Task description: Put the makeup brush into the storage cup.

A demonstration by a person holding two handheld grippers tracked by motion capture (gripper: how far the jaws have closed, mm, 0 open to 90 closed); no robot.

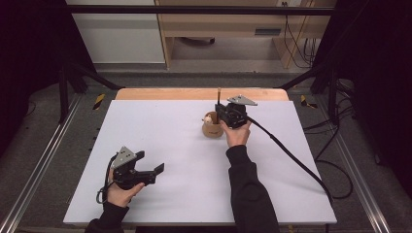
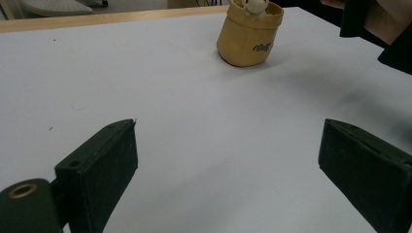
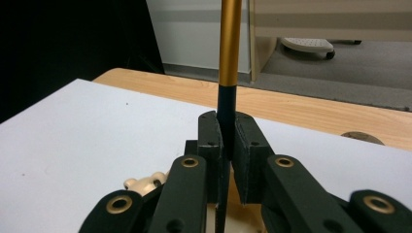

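Pen [image 3: 229,48]: slim rod, gold upper, black lower, upright.
Pot [image 2: 249,36]: tan, rounded, matte.
Right gripper [image 3: 227,145]: clamped on pen, above pot.
Left gripper [image 1: 145,170]: jaws wide, resting low on the surface [image 1: 184,184].

White tabletop [image 1: 170,145] with a wooden strip [image 1: 194,93] along its far edge. Beyond it, grey floor [image 1: 218,77], pale wooden furniture [image 1: 228,24], black cables [image 1: 303,48] past the far right corner.

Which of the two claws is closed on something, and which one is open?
The right claw is closed on the upright gold-and-black pen above the tan cup. The left claw is open, holding nothing.
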